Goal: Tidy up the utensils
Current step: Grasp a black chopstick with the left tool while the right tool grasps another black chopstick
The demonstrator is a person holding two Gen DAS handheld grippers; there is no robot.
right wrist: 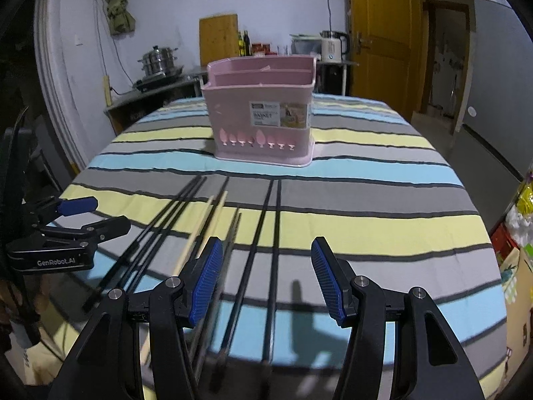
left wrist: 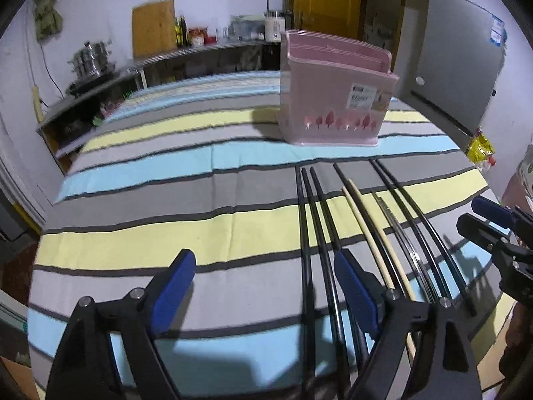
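Observation:
A pink utensil holder (left wrist: 333, 100) stands upright on the striped tablecloth; it also shows in the right wrist view (right wrist: 263, 113). Several chopsticks lie side by side in front of it: black ones (left wrist: 314, 220), a pale wooden one (left wrist: 369, 233) and a metallic one (left wrist: 396, 223). In the right wrist view I see the black ones (right wrist: 269, 233) and the wooden ones (right wrist: 206, 223). My left gripper (left wrist: 263, 286) is open and empty, hovering just left of the chopsticks. My right gripper (right wrist: 265, 280) is open and empty above the near ends of two black chopsticks.
The striped cloth (left wrist: 166, 180) covers a round table. A counter with pots (left wrist: 90, 60), a cutting board and bottles runs along the far wall. A grey fridge (left wrist: 459, 66) and yellow door stand at the right. Bags (right wrist: 523, 206) sit beside the table's right edge.

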